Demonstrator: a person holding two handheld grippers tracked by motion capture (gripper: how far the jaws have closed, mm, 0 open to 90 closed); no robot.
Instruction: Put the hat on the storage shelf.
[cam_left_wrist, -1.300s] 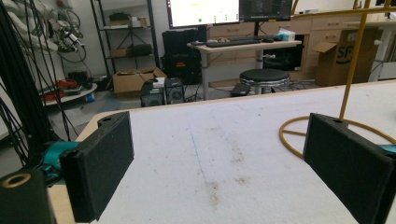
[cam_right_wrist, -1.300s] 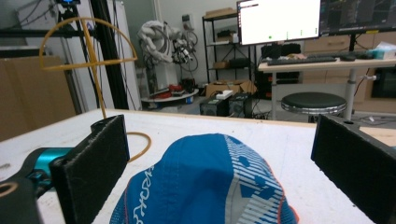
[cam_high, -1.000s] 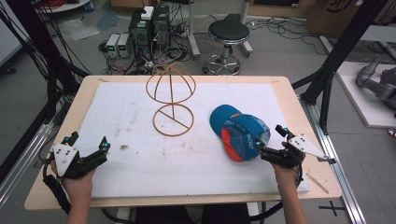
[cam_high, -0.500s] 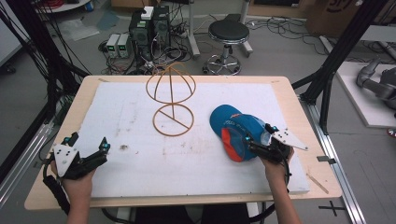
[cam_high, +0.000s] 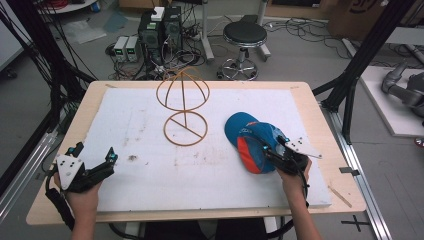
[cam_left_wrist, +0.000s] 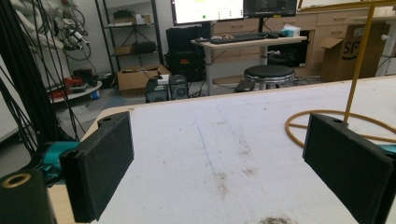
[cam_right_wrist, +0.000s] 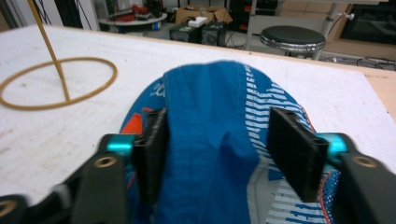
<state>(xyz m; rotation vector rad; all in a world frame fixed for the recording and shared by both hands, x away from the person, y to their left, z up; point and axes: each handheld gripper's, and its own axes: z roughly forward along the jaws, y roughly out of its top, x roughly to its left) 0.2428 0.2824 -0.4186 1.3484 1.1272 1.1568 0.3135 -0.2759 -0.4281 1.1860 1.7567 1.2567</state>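
At four o'clock on the white mat (cam_high: 150, 145), the blue cap (cam_high: 250, 140) lies with the right gripper (cam_high: 272, 151) spread astride a fold of its fabric, not yet clenched. Toward eight o'clock, the left gripper (cam_high: 95, 159) rests released, holding nothing, the wire stand (cam_high: 183, 107) at twelve.

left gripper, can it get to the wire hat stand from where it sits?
Probably yes. The left gripper sits open at the near-left of the white mat, and bare mat lies between it and the wire hat stand. The cap is off to the stand's right, out of that path.
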